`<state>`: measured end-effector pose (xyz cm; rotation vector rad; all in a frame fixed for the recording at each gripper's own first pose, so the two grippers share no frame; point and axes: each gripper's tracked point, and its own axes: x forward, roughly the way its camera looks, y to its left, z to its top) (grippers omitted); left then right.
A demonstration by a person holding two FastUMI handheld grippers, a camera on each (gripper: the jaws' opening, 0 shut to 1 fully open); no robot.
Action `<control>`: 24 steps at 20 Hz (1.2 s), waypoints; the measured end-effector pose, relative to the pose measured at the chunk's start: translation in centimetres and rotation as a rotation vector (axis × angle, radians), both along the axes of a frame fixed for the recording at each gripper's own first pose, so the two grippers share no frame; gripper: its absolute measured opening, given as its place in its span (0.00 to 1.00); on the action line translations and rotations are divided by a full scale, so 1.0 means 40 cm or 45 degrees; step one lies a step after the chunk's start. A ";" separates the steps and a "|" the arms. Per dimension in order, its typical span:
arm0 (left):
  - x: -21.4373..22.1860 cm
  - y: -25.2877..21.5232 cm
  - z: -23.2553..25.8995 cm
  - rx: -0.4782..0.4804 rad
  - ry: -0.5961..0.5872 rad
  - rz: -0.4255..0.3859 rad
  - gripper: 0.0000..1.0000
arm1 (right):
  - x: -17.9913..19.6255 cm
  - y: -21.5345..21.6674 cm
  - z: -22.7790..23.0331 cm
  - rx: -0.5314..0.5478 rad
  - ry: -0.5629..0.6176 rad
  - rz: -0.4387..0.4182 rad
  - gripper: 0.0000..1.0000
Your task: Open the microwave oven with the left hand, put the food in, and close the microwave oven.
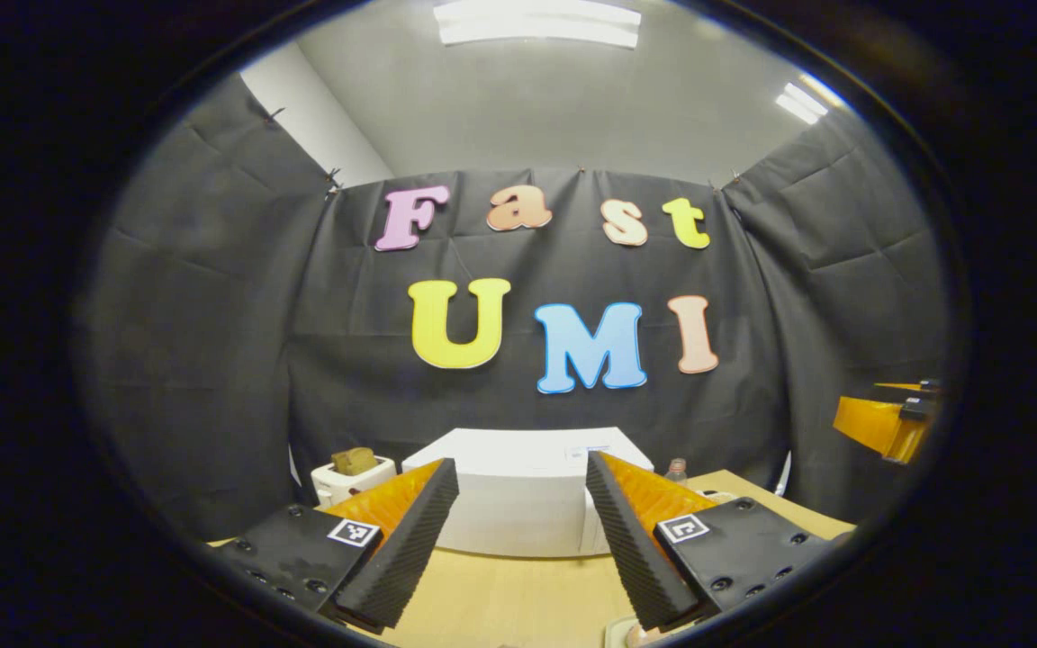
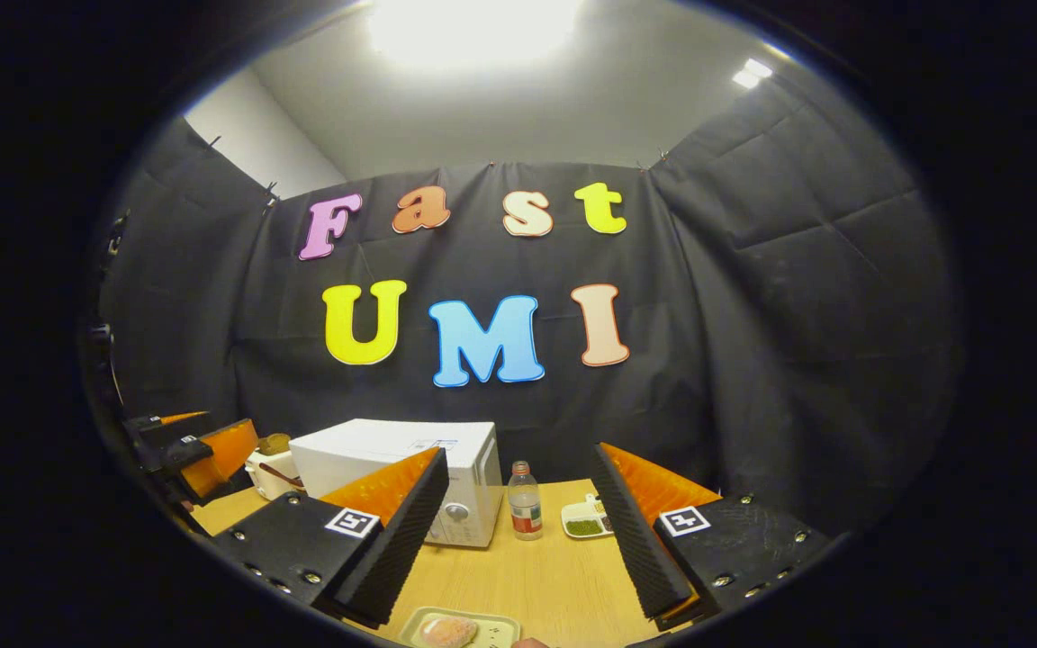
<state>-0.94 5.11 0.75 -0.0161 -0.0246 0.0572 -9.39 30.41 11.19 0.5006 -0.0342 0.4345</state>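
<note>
The left gripper (image 1: 518, 540) hangs wide apart above the counter (image 1: 500, 594). Ahead stands the white microwave oven (image 1: 518, 490), door closed. A toaster (image 1: 352, 477) sits beside it.

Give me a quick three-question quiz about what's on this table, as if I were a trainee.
1. True or false: the microwave door is already open.
2. What stands just right of the microwave in the right gripper view: A) a bottle, B) a kettle, C) a mug?
3. Fill in: the food lies on a ____ near the table's front edge.

Key
1. False: it looks closed.
2. A. A small dish of something green sits beyond it.
3. Tray. Both the left claw and right claw are open, holding nothing.
</note>
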 end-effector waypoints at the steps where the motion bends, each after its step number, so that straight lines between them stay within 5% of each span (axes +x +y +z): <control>1: -0.001 0.005 0.004 0.008 -0.005 0.004 0.96 | 0.000 0.013 0.007 -0.022 -0.013 0.010 0.97; 24: -0.069 0.152 0.119 0.062 -0.121 0.169 0.96 | -0.014 0.181 0.149 -0.031 -0.171 0.194 0.97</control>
